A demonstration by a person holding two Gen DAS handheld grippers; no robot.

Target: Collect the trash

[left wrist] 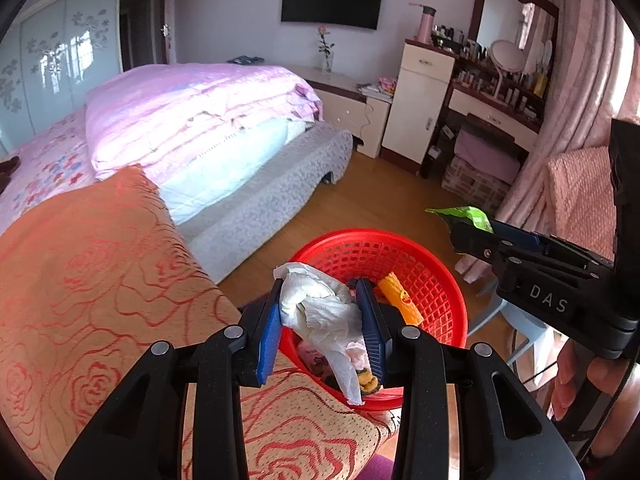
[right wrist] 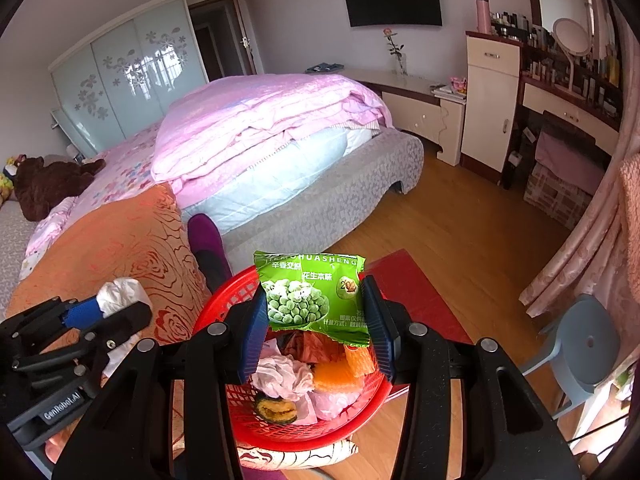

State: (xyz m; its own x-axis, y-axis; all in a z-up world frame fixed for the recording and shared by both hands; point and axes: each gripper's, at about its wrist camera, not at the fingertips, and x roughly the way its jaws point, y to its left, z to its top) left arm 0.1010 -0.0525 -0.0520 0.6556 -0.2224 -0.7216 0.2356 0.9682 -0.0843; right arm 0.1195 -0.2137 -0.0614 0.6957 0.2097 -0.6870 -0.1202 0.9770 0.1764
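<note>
My left hand-held gripper [left wrist: 324, 296] is clamped on a crumpled white tissue [left wrist: 320, 308], jaws narrowly apart, over the red basket [left wrist: 448, 292] at 12 o'clock. My right hand-held gripper [right wrist: 314, 300] pinches a green snack packet [right wrist: 312, 292] above the same basket, whose near rim sits at 6 o'clock. An orange quilt [left wrist: 100, 272] lies at 9 o'clock.
</note>
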